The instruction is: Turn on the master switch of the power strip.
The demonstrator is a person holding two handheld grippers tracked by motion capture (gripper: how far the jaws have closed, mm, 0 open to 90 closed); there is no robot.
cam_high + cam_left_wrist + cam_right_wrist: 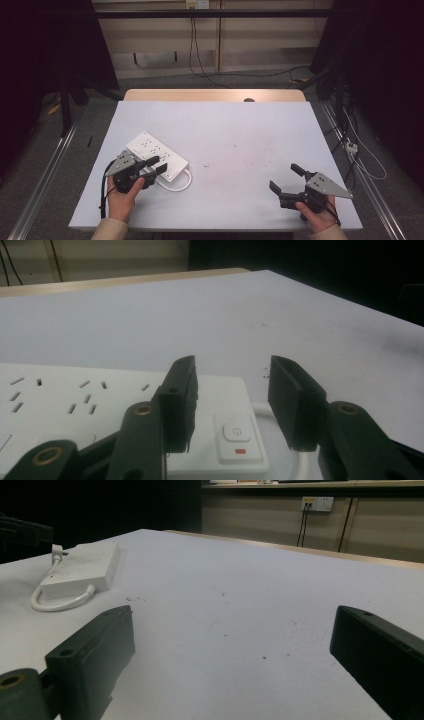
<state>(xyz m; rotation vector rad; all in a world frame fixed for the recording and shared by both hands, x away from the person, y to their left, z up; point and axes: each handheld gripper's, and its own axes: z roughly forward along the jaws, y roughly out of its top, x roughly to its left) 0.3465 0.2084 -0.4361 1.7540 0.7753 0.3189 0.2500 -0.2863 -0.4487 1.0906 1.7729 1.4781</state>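
A white power strip (pixel 156 155) lies flat on the left part of the bench (pixel 240 150), its cord looped beside its near end. The left tool (pixel 156 165) hangs over that end, jaws part-spread astride the corner, neither pad pressing it. The left gripper view shows the strip's power button and red mark between the jaws. The right tool (pixel 286 179) sits well apart at the bench's right, jaws spread wide with bare bench between them
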